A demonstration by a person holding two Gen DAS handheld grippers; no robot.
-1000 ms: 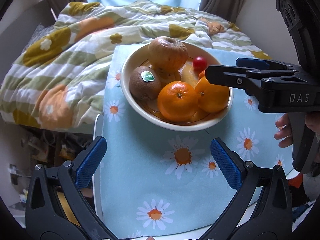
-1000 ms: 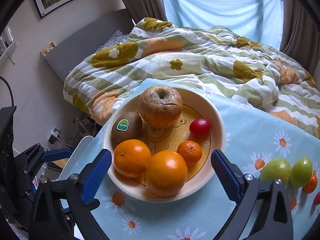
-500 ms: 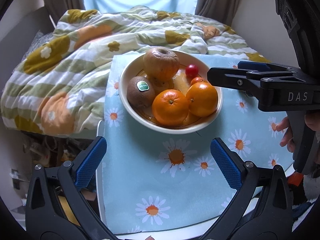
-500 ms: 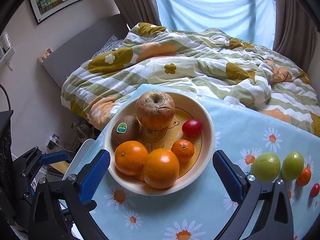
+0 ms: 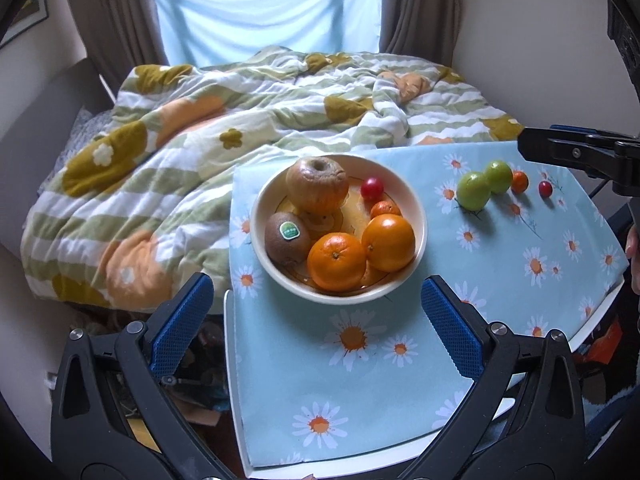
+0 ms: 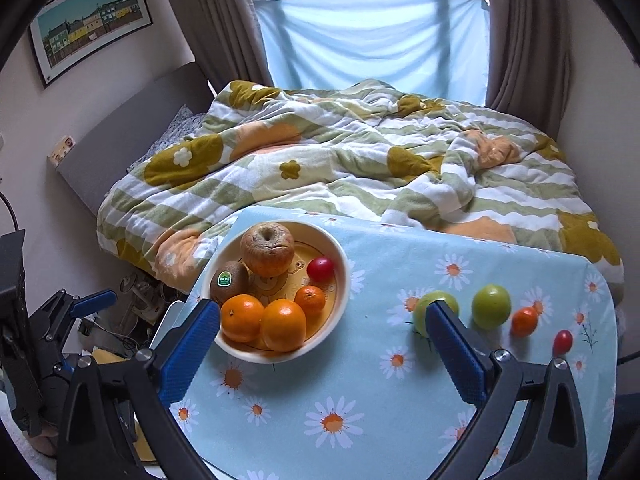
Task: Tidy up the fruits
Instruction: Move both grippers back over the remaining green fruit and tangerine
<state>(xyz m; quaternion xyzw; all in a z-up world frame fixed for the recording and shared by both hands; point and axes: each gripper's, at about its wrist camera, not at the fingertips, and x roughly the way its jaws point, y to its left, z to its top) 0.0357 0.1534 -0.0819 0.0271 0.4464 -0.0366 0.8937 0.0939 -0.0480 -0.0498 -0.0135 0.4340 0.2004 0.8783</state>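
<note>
Left wrist view: left tongs (image 5: 316, 312) hanging released, empty, near the bowl (image 5: 416, 204) on the desk (image 5: 360, 392).

Right wrist view: right tongs (image 6: 320, 340) also spread, empty; one finger is covering a green fruit (image 6: 440, 300). Risk: loose fruits rolling off if nudged.

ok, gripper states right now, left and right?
Left gripper: open, holding nothing.
Right gripper: open, holding nothing.

green sticker (image 5: 289, 231) on kiwi (image 5: 286, 239), its print too small to read
</note>
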